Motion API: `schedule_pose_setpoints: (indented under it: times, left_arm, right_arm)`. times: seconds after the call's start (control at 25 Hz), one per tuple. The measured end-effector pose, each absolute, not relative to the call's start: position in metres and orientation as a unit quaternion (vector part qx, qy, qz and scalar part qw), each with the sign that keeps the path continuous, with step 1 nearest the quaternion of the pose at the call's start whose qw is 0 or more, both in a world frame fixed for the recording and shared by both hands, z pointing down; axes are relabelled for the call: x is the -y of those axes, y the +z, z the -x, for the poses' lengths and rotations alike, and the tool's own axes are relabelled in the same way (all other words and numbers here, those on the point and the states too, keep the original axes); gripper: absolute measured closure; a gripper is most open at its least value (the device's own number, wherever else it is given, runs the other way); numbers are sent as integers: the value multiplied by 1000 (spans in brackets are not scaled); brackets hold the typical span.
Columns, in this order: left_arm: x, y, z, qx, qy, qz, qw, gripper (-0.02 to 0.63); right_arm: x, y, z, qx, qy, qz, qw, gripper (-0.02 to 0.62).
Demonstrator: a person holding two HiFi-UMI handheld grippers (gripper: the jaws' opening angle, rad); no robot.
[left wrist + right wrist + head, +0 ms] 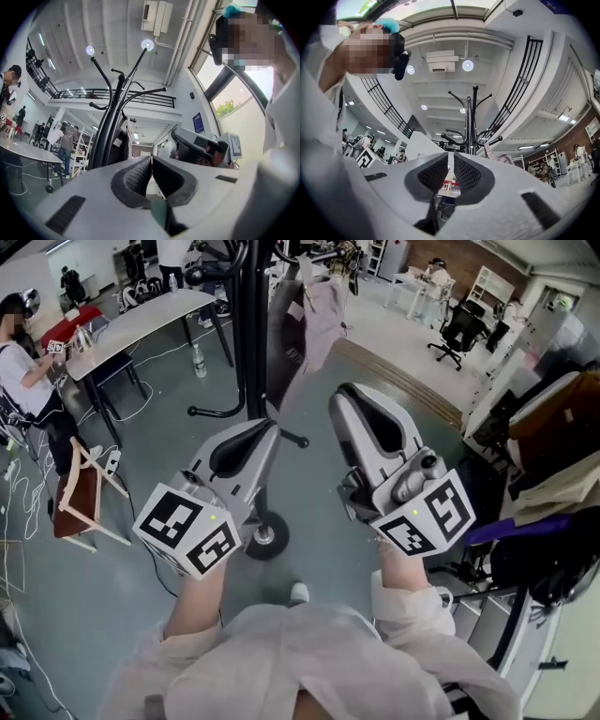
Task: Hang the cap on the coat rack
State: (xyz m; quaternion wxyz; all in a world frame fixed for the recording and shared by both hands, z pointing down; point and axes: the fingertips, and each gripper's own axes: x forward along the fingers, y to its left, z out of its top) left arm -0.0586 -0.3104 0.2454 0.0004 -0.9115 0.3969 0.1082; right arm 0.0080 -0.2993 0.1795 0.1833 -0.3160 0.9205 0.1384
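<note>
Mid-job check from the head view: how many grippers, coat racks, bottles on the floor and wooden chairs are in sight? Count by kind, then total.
Grippers: 2, left gripper and right gripper
Coat rack: 1
Bottle on the floor: 1
Wooden chair: 1
Total: 5

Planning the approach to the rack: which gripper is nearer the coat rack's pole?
Left. The left gripper points at the coat rack pole from just in front of it. The right gripper is off to the pole's right, clearly farther away.
</note>
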Motion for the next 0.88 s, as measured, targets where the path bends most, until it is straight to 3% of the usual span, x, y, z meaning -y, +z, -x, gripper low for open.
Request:
schedule_pose_setpoints:
  times: [0.88]
  left_arm:
    - [184,323,93,-395,50,915,-62,589]
  right_arm:
    - [161,277,66,-949,76,295,78,589]
